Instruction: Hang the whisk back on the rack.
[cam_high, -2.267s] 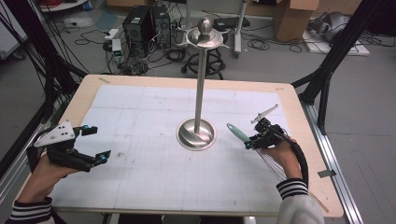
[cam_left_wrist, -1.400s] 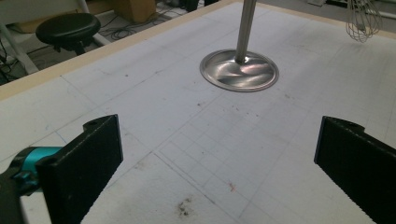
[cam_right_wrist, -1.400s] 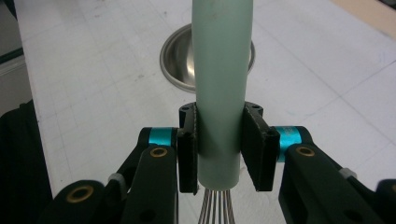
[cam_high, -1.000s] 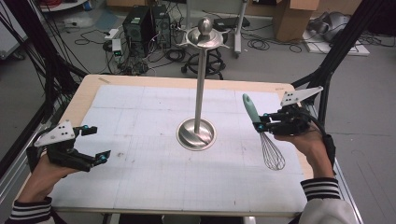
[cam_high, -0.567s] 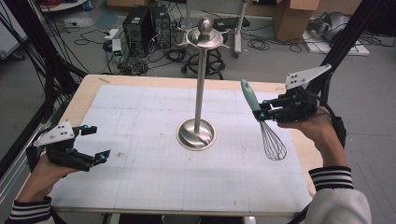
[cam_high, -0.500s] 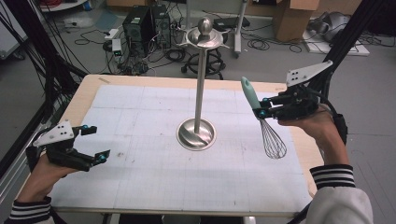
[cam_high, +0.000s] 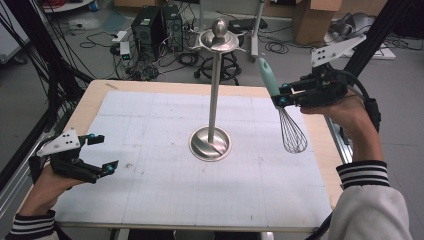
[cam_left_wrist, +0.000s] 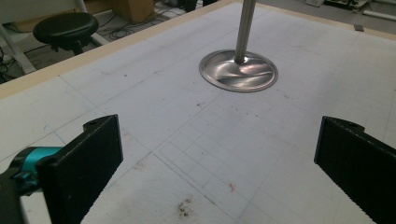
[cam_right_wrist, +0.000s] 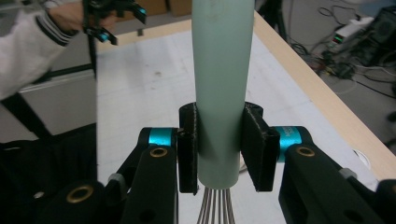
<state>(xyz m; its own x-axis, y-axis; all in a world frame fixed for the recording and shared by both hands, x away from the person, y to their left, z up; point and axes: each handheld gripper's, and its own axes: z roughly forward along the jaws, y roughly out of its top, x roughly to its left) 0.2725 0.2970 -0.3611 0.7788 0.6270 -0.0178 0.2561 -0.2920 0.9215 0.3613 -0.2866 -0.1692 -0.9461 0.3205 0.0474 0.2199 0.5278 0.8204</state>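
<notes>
Already the whisk (cam_high: 284, 111) is off the worktop (cam_high: 150, 200): the right tool (cam_high: 280, 96) is pinching its pale green handle just above the wires, as the right gripper view shows with both black jaws pressed flat against the handle's sides. The whisk hangs in the air to the right of the steel stand (cam_high: 212, 95), handle end tilted up toward the hooked crown at the top of the pole and wire head dangling below the tool. Pick-up looks done; what seems left is carrying the whisk over to the crown and hanging it on one of the hooks, which are not yet reached. The left tool (cam_high: 100, 152) rests low at the near left of the worktop, jaws spread wide with nothing between them, well apart from the stand's base.
</notes>
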